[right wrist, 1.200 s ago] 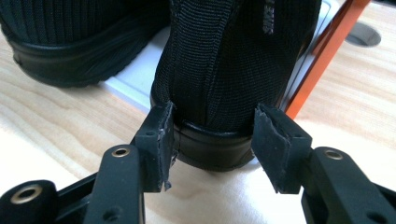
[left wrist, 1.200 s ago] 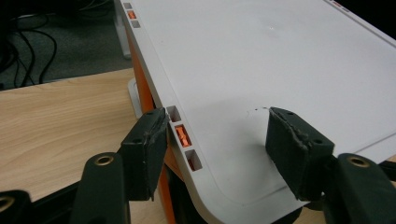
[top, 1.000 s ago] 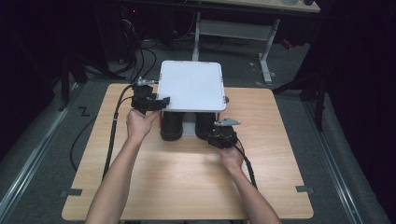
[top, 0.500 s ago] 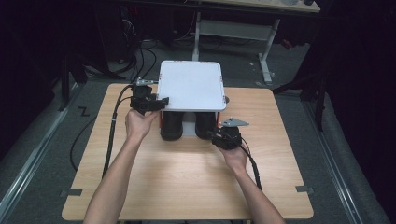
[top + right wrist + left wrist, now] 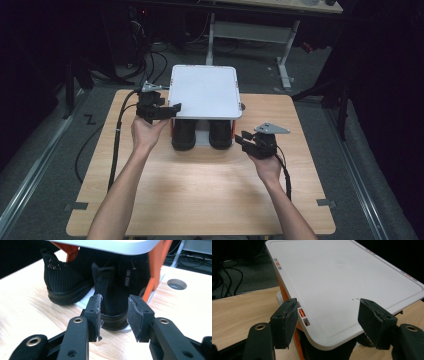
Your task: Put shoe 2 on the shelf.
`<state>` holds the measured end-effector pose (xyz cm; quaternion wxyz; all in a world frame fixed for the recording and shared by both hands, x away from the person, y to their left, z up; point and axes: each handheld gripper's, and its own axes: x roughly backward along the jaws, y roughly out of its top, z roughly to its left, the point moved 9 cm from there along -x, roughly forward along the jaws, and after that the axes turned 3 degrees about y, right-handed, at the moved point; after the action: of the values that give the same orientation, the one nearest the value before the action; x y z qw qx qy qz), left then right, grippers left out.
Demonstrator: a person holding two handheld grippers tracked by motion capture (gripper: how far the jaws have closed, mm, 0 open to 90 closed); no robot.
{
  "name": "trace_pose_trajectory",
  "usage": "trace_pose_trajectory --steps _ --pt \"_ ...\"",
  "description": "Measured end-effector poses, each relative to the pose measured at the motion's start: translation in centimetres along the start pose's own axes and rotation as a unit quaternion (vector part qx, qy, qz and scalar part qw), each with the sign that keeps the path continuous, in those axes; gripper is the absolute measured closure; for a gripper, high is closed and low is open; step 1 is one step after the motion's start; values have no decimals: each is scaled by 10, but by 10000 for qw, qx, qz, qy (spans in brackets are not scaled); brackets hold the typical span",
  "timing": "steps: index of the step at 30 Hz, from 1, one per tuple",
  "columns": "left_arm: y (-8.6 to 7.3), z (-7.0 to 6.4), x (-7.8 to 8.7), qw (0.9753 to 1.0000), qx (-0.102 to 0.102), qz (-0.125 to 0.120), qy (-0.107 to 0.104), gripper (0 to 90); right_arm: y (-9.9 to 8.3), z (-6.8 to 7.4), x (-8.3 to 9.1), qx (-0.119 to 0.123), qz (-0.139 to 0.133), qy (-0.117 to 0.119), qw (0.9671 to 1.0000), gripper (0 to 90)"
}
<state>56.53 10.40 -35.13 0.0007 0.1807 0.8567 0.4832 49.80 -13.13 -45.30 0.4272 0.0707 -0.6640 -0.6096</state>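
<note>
Right hand-held gripper (image 5: 113, 315), jaws parted, faces the nearer black shoe's (image 5: 112, 292) heel just ahead: probably soft, light knit, best pinched there.

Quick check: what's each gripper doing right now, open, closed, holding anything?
Left gripper: open, jaws astride the corner of the white flat-topped rack, gripping nothing.
Right gripper: open, empty, aimed at the nearer black knit shoe.

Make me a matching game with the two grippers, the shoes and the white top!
Things:
1. left gripper
2. right gripper
3. black shoes
4. white shelf top

Places or states:
A. under the shelf, heels toward the person
B. jaws wide open at the shelf's left edge
C. resting on orange legs
D. jaws open just behind one shoe's heel

Pairs: 1-B, 2-D, 3-A, 4-C
</note>
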Motion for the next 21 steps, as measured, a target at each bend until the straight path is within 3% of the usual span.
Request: trace_pose_trajectory --steps 8,11,21 --pt "12 -4 31 9993 39 -302 -202 326 5 -12 24 -77 -161 -86 9998 591" --pt "13 -3 46 9989 -85 -392 -248 333 7 -16 34 -76 -228 -113 9996 585" --pt "10 7 75 9987 -92 -428 -257 334 10 -31 70 -116 -415 -263 9987 567"
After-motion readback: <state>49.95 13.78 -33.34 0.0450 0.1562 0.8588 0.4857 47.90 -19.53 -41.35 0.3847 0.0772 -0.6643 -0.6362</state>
